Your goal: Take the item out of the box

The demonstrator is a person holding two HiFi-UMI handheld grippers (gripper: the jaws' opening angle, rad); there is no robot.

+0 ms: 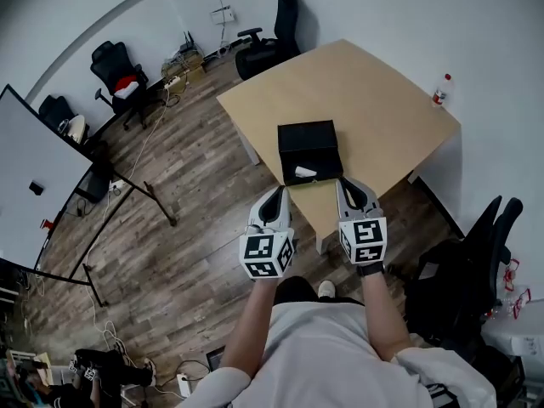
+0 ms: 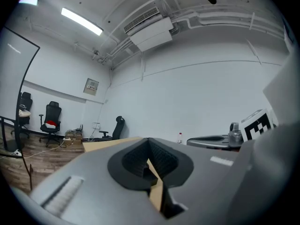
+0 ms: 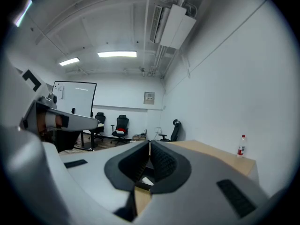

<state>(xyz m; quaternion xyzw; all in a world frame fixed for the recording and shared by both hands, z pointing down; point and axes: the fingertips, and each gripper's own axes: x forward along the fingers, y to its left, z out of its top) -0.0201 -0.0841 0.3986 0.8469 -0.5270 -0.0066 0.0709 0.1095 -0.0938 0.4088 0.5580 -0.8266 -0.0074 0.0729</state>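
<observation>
both claws are clenched and empty: the left claw (image 1: 276, 196) and the right claw (image 1: 347, 185) hover at the near side of the black box (image 1: 311, 143) on the table (image 1: 382, 109). the white item (image 1: 304, 172) lies in its near end. probably one claw should open wide before it goes down over the item.

Wooden table (image 1: 374, 100): black box (image 1: 309, 147), bottle (image 1: 439, 90) at corner.

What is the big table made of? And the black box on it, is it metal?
The table looks like wood or wood-look board: pale tan, smooth, matte. The black box is probably cardboard, not metal: dull black faces, sharp edges, no gleam. From this far, I can't be sure.
</observation>
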